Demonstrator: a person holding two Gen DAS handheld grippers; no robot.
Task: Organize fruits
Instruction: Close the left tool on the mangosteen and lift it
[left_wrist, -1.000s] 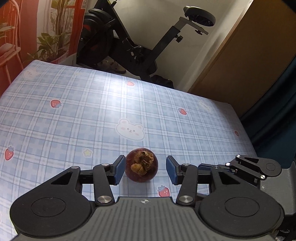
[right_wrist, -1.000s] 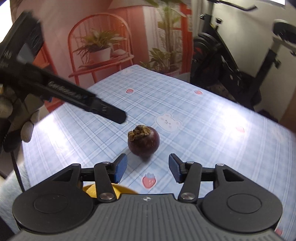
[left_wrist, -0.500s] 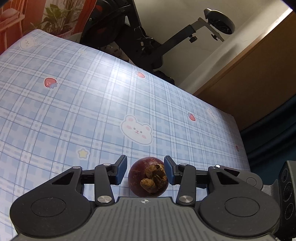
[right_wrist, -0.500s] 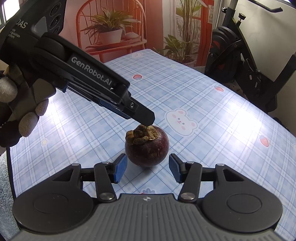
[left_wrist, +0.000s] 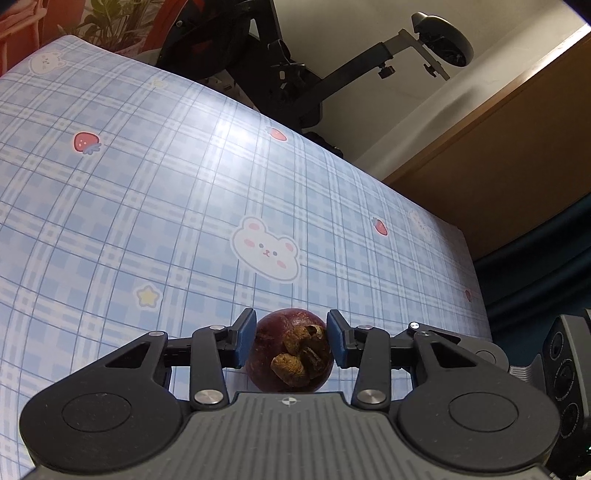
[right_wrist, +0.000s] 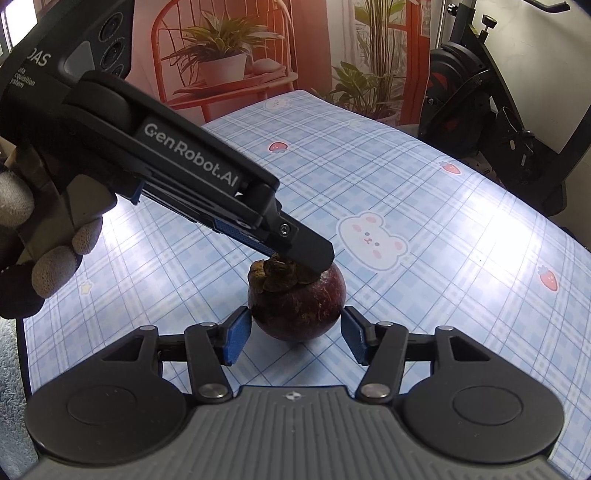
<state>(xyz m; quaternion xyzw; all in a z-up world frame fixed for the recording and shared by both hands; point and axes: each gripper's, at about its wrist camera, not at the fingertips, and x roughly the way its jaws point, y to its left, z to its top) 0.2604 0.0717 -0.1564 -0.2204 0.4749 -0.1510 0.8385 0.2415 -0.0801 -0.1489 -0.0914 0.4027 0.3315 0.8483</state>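
A dark purple mangosteen with a dry brown calyx sits on the blue plaid tablecloth. My left gripper has its blue pads touching both sides of the fruit. In the right wrist view the same mangosteen rests on the cloth, with the left gripper's fingers coming down over its top from the left. My right gripper is open, its pads flanking the fruit's near side with small gaps.
The tablecloth carries bear, strawberry and star prints. An exercise bike stands behind the table's far edge. A wooden panel is at the right. A red plant backdrop is beyond the table.
My left gripper moved forward around the mangosteen and closed its pads onto it. My right gripper moved closer to the fruit and stayed open.
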